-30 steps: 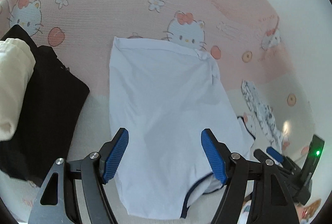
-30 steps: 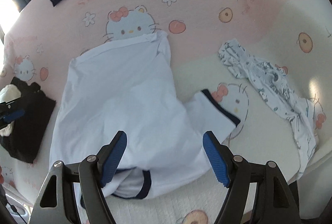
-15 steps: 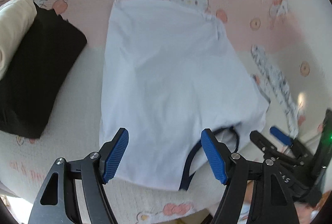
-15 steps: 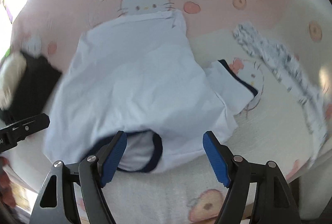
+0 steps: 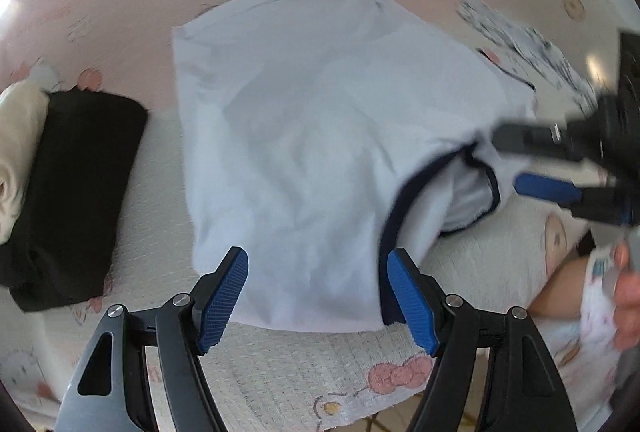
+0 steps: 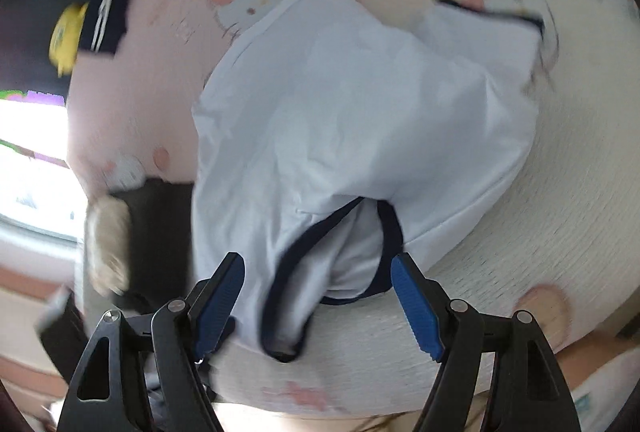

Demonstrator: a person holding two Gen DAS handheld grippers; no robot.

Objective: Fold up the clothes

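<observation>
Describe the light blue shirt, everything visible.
The light blue shirt lies spread and partly folded on the cartoon-print bed cover, hem away from the cameras, navy-trimmed neck opening at the near edge. It looks like thin soft knit, wrinkled. One navy-edged sleeve sticks out to the right. Its left edge runs beside a folded black garment. Left claw and right claw are both open at its near edge, not gripping it.

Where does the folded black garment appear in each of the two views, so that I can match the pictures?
Left wrist view: the black garment lies at the left edge, left of the light blue shirt, with a cream garment on its far left side.
Right wrist view: it sits at lower left, blurred, just left of the shirt.
Shared landmark: the shirt's dark blue neckline, facing the cameras.
</observation>
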